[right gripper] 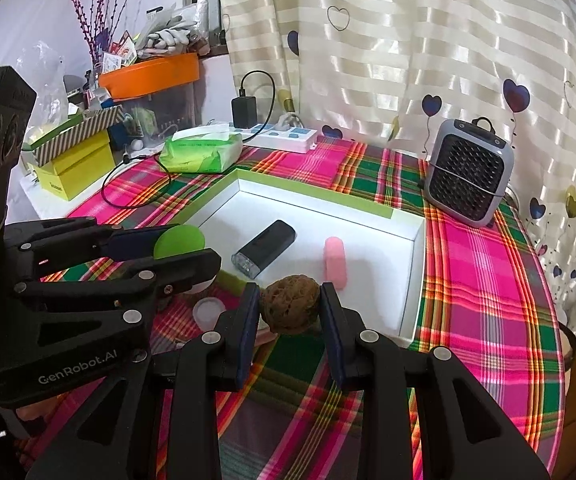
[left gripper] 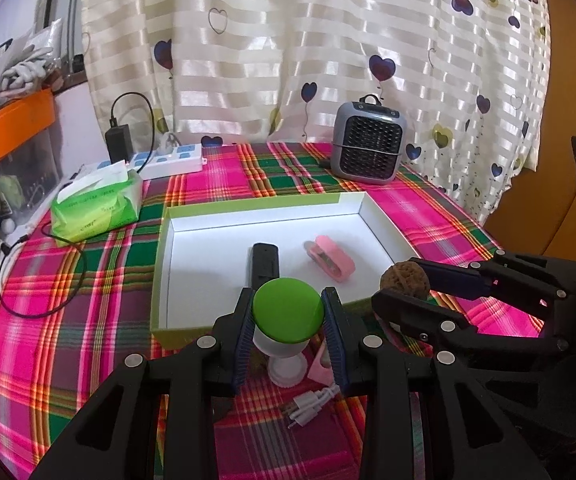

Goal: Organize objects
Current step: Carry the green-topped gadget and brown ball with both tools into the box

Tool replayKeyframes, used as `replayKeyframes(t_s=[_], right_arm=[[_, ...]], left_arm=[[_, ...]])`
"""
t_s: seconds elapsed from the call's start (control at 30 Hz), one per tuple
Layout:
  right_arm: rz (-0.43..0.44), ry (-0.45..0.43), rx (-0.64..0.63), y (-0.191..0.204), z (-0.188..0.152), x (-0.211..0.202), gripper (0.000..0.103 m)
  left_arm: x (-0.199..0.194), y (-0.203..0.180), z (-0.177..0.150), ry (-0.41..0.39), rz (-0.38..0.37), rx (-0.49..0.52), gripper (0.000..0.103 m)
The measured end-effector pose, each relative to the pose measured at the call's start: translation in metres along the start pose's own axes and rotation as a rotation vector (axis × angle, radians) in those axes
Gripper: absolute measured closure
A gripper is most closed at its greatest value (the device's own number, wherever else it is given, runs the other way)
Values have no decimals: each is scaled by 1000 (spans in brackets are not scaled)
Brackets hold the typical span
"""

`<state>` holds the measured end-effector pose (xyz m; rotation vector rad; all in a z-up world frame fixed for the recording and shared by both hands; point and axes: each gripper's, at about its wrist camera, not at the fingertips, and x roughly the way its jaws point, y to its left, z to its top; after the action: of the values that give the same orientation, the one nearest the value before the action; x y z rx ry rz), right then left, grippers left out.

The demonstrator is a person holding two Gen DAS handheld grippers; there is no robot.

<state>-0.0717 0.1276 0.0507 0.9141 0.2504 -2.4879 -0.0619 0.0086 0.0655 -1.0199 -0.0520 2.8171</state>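
heart-print curtain (left gripper: 328, 52) behind | plaid tablecloth (left gripper: 68, 320) | pale wall (right gripper: 28, 12) left

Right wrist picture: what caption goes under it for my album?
Right hand-held gripper holding a brown wrinkled walnut beside the white shallow box on a plaid tablecloth.

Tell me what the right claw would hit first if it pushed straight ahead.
Probably the pink case in the box; it lies right beyond the held walnut. Height is unclear, so the claw might pass over it.
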Motion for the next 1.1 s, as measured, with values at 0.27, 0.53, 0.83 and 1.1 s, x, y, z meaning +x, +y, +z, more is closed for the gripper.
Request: replayKeyframes(t_s=[0.27,0.53,0.83,1.1], right_arm=[[3,8,2,-5,9,12,72],[9,14,5,-8,17,25,72],[30,42,12,-12,23,51,72],[49,84,32,-15,21,77,72]], left_arm=[[11,7,5,0,16,9,72],[21,12,10,2,20,4,72],[39,28,20,-2,38,-18,72],[58,40,19,28,64,-37,72]])
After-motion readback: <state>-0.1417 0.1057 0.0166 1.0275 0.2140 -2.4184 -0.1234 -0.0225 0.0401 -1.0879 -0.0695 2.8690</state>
